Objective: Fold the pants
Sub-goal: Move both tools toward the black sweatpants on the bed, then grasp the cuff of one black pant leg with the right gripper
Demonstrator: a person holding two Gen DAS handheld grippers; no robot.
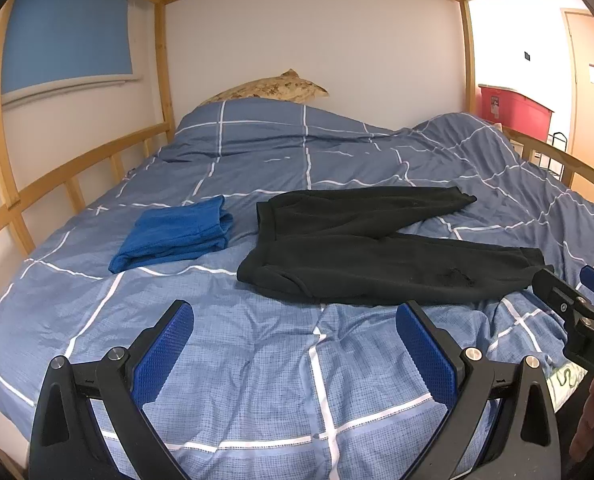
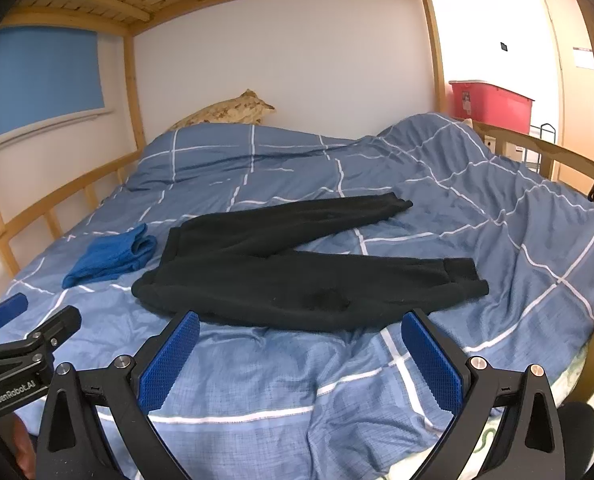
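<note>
Black pants (image 1: 361, 248) lie flat and unfolded on the blue checked duvet (image 1: 257, 360), waistband to the left, both legs spread out to the right. They also show in the right wrist view (image 2: 297, 276). My left gripper (image 1: 297, 320) is open and empty, held above the duvet just short of the pants' near edge. My right gripper (image 2: 301, 330) is open and empty, near the lower leg. Each gripper shows at the edge of the other's view: the right gripper (image 1: 577, 300) and the left gripper (image 2: 29, 320).
A folded blue garment (image 1: 177, 232) lies left of the pants. A patterned pillow (image 1: 273, 88) is at the head by the white wall. Wooden rails (image 1: 77, 172) line both sides of the bunk. A red bin (image 1: 513, 108) stands beyond the right rail.
</note>
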